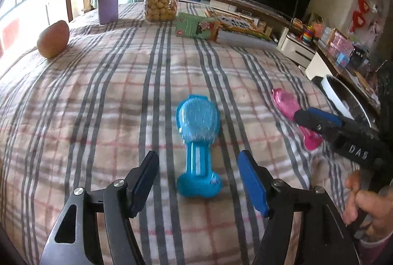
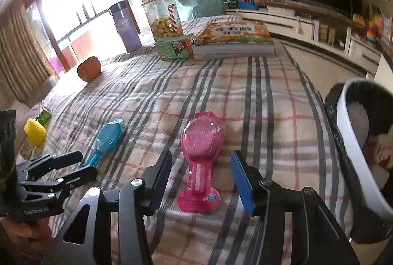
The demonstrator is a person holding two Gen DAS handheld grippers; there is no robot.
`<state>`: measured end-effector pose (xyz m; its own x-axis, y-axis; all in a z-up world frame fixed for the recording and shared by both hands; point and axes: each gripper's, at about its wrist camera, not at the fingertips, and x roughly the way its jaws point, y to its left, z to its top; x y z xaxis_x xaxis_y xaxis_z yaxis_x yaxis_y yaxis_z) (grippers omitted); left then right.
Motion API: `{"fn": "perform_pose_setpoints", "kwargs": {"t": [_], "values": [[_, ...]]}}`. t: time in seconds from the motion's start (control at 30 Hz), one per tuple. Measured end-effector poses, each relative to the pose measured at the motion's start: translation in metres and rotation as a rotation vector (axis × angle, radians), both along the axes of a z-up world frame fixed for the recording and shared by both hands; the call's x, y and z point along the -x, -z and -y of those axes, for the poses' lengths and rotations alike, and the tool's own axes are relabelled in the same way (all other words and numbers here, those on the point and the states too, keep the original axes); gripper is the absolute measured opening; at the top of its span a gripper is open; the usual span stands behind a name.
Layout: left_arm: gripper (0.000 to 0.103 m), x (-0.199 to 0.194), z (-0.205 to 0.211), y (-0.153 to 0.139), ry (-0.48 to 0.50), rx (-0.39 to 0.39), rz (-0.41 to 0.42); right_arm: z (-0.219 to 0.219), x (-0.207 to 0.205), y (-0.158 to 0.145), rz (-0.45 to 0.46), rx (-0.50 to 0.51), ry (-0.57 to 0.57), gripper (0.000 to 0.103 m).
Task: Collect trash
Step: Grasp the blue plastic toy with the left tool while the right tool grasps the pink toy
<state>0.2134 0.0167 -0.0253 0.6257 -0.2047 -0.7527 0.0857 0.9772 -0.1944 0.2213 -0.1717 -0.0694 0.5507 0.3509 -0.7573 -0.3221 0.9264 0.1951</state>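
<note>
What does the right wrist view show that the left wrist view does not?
Only the right wrist view shows the yellow ridged paper cup and the green crumpled wrapper at the bed's left edge. Only the left wrist view shows the red wall decorations. Both show the blue plastic spoon-shaped package, the pink plastic spoon-shaped package and the white-rimmed bin.
</note>
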Motion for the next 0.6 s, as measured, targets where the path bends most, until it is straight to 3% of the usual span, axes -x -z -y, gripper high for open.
{"fn": "perform_pose_setpoints", "kwargs": {"t": [0.27, 0.33, 0.4, 0.6], "values": [[0.064, -0.029, 0.025, 0.014, 0.003, -0.099, -0.008, -0.016, -0.018, 0.015, -0.04, 0.076, -0.029, 0.051], [0.054, -0.029, 0.028, 0.015, 0.006, -0.116, -0.005, -0.017, -0.017, 0.015, -0.035, 0.084, -0.027, 0.047], [0.04, -0.026, 0.028, 0.014, 0.005, -0.105, 0.002, -0.016, -0.015, 0.014, -0.03, 0.085, -0.018, 0.042], [0.04, -0.017, 0.023, 0.011, -0.004, -0.048, 0.01, -0.008, -0.002, 0.007, -0.01, 0.034, -0.016, 0.041]]}}
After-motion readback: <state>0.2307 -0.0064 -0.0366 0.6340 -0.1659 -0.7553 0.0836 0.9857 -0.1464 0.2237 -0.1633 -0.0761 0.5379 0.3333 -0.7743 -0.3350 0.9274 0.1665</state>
